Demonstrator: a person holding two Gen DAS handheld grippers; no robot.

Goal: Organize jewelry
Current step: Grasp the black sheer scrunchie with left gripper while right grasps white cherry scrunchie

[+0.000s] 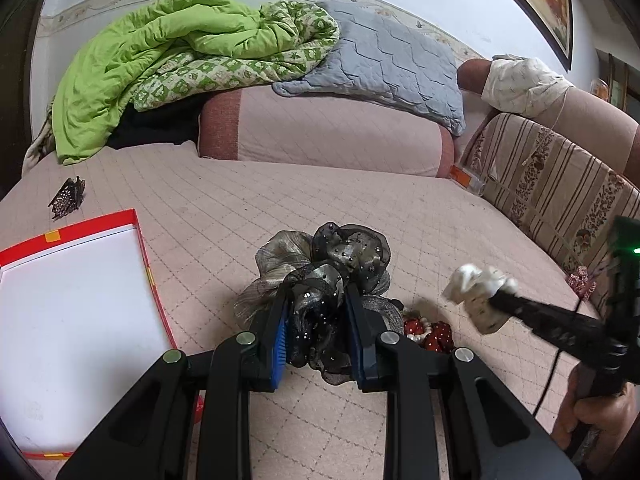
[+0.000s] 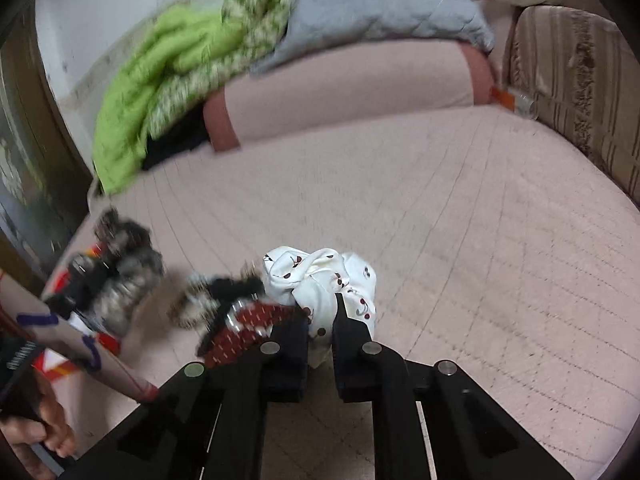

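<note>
Two tools loaded | left tool [image 1: 316, 316] pinches dark scrunchie [image 1: 332, 264] | right tool [image 2: 322, 320] pinches white scrunchie [image 2: 320, 276] | advise carrying both clear of bed [image 1: 280, 200], releasing inside red box [image 1: 80, 280]

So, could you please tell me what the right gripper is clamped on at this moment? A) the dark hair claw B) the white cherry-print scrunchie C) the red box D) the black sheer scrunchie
B: the right gripper is shut on the white cherry-print scrunchie, while the black sheer scrunchie sits in the left gripper.
</note>
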